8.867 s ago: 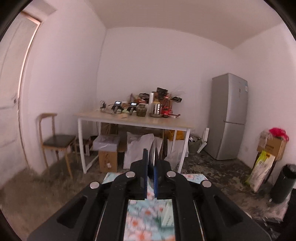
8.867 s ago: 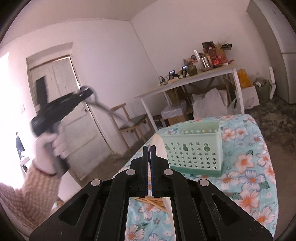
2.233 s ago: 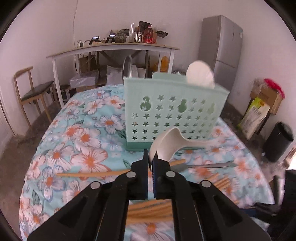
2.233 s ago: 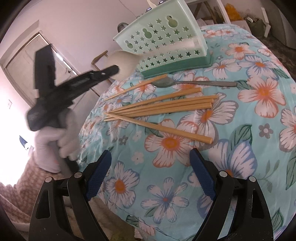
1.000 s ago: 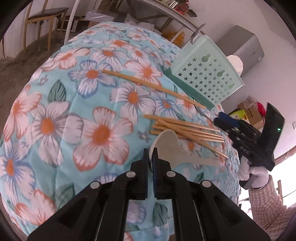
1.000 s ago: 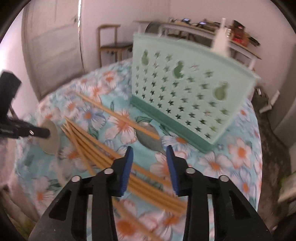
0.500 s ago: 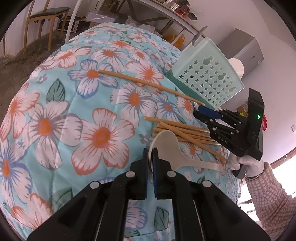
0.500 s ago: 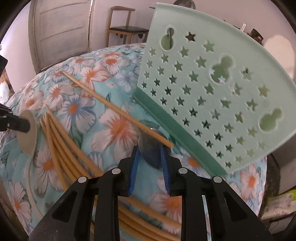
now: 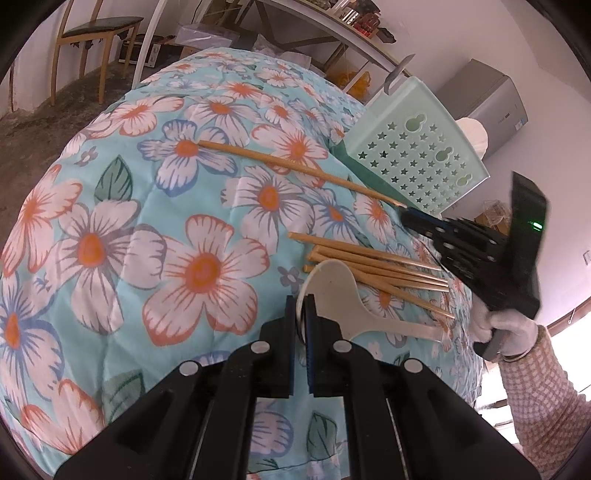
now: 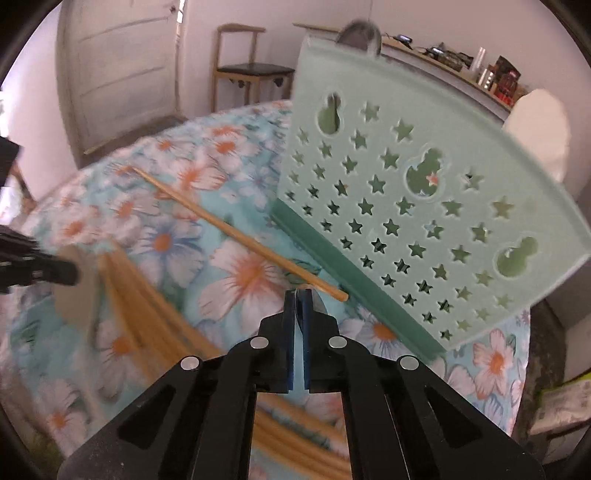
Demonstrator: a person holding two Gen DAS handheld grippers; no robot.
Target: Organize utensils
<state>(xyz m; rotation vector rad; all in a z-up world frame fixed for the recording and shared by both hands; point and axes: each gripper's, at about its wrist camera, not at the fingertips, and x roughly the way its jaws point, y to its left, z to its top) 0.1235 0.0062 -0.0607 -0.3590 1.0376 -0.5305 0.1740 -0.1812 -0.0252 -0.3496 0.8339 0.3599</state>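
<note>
My left gripper (image 9: 303, 301) is shut on the bowl edge of a white plastic rice spoon (image 9: 334, 291), held just above the floral cloth. A bundle of bamboo chopsticks (image 9: 373, 264) lies beside it, and a single chopstick (image 9: 295, 168) reaches toward the mint star-cut utensil basket (image 9: 413, 147). My right gripper (image 10: 298, 295) is shut on the bowl of a metal spoon (image 10: 317, 301) at the basket's foot (image 10: 354, 280); it also shows in the left wrist view (image 9: 410, 216). A metal utensil (image 10: 360, 33) and a white spoon (image 10: 537, 122) stand in the basket.
The table is covered by a turquoise floral cloth (image 9: 110, 221). A wooden chair (image 10: 243, 70), a door (image 10: 122, 66) and a cluttered white table (image 10: 461, 66) stand behind. A grey fridge (image 9: 484, 99) is at the far right.
My right gripper has closed from a narrow gap onto the metal spoon's bowl by the basket. My left gripper keeps holding the white spoon, almost still.
</note>
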